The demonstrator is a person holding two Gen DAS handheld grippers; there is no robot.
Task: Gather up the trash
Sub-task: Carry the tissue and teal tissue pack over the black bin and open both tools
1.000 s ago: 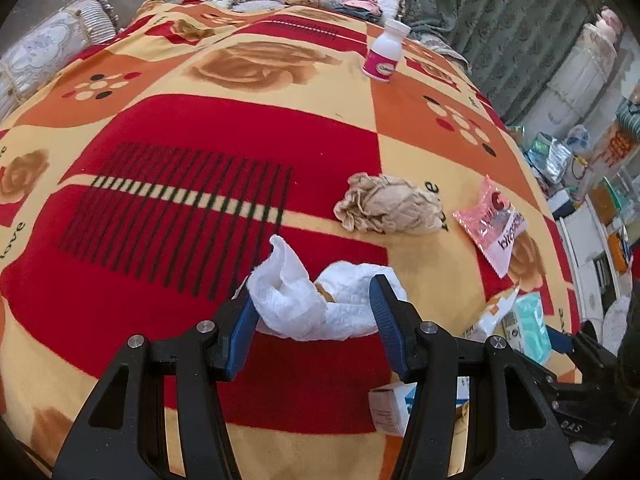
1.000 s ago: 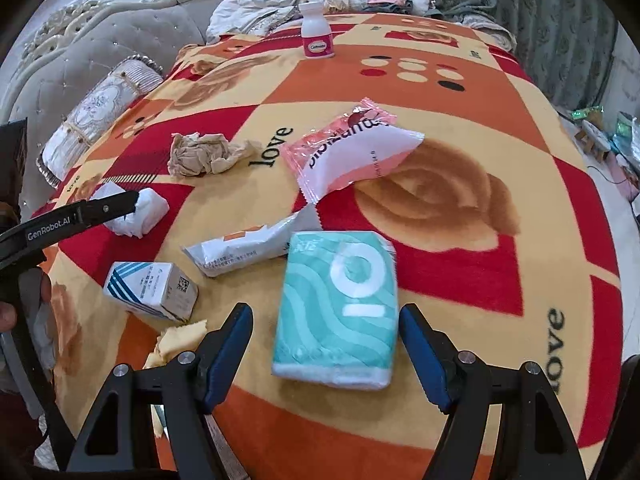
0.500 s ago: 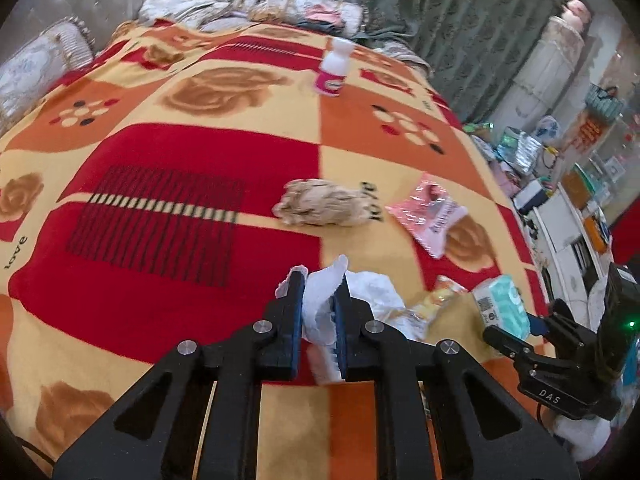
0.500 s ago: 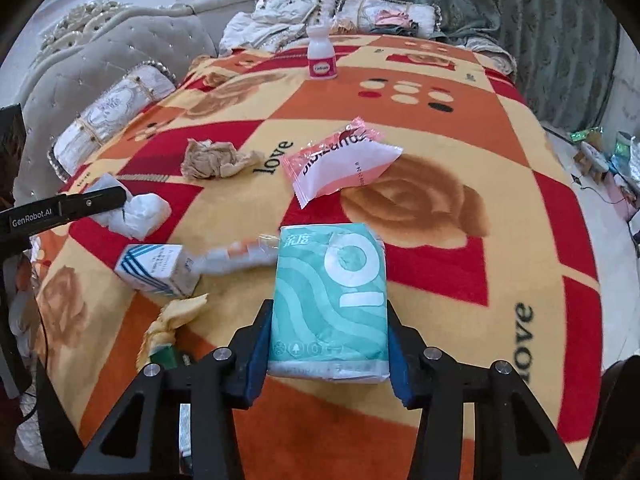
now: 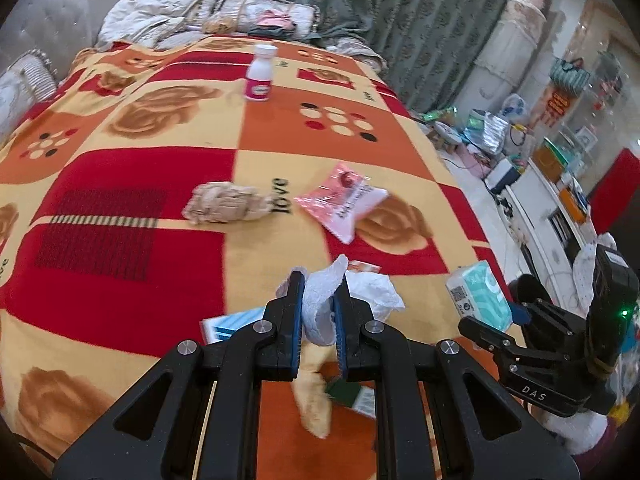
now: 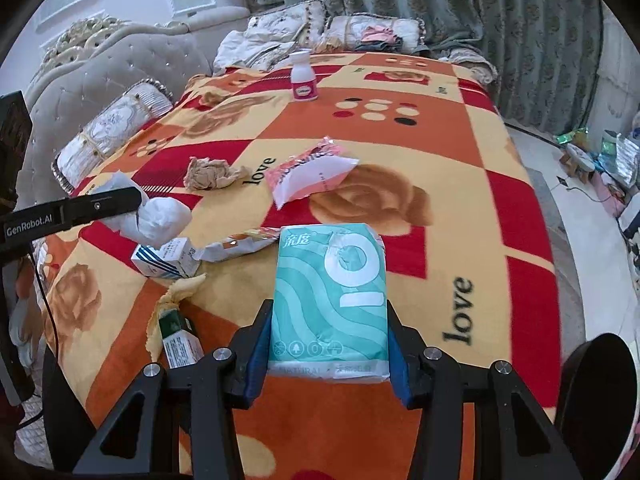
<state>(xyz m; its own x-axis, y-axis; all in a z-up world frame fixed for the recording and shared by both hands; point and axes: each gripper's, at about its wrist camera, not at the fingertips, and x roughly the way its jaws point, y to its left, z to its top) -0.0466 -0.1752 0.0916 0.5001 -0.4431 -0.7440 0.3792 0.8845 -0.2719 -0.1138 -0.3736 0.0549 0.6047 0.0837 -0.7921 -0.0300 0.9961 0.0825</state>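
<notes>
My left gripper (image 5: 319, 304) is shut on a crumpled white tissue (image 5: 322, 304) and holds it above the blanket; the tissue also shows in the right wrist view (image 6: 160, 220). My right gripper (image 6: 328, 328) is shut on a teal tissue pack (image 6: 330, 296), lifted off the bed; the pack shows in the left wrist view (image 5: 478, 294). On the blanket lie a crumpled brown paper (image 5: 224, 208), a pink wrapper (image 5: 344, 206), a blue-striped box (image 6: 166, 260), a white wrapper (image 6: 236, 244), a yellowish scrap (image 6: 176, 296) and a green box (image 6: 180, 340).
A white bottle with a pink label (image 5: 260, 74) stands upright at the far end of the bed. Pillows and bedding (image 6: 280, 36) lie by the curtain. A grey tufted headboard (image 6: 100, 76) is at left. The cluttered floor (image 5: 500, 148) is to the right of the bed edge.
My left gripper closed on the white tissue and lifted it toward the right. My right gripper closed on the teal tissue pack and raised it off the blanket.
</notes>
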